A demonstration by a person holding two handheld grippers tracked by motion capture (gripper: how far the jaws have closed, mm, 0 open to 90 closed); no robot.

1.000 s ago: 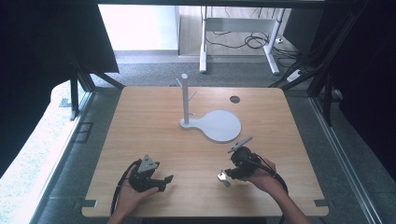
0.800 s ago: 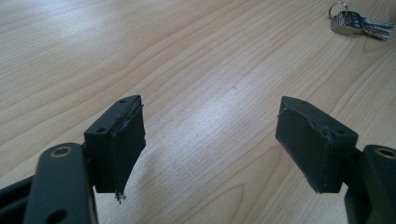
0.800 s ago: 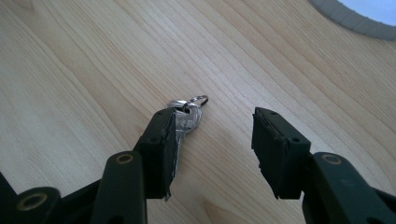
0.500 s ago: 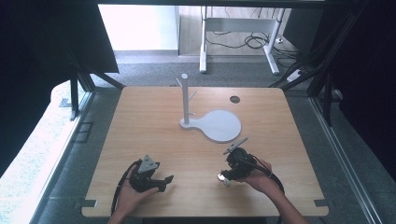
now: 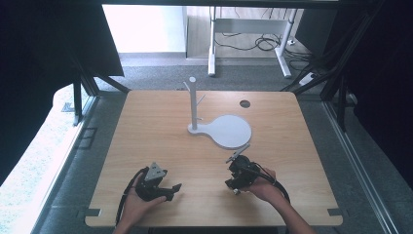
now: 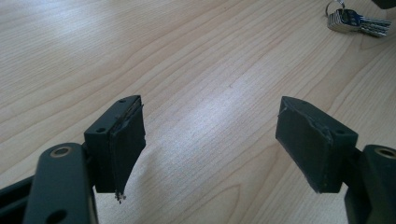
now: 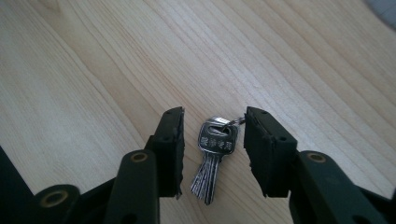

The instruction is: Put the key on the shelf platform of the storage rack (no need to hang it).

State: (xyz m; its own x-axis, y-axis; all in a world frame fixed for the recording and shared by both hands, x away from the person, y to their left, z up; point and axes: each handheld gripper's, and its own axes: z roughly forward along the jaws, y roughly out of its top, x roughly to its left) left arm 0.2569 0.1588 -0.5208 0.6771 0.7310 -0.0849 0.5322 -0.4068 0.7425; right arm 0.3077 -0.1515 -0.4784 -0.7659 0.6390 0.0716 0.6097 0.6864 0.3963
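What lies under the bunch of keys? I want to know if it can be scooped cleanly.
The silver bunch of keys lies flat on the bare light wooden table, between the right gripper jaws, which stand apart. No mat or cloth shows around it; the wood directly beneath is covered.

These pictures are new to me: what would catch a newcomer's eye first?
Probably the bunch of keys lying flat on the wooden table, framed between the open jaws of the right gripper near the person's edge. Next, the white peg stand rising from its round base at mid-table. The left gripper sits wide open over bare wood at the near left.
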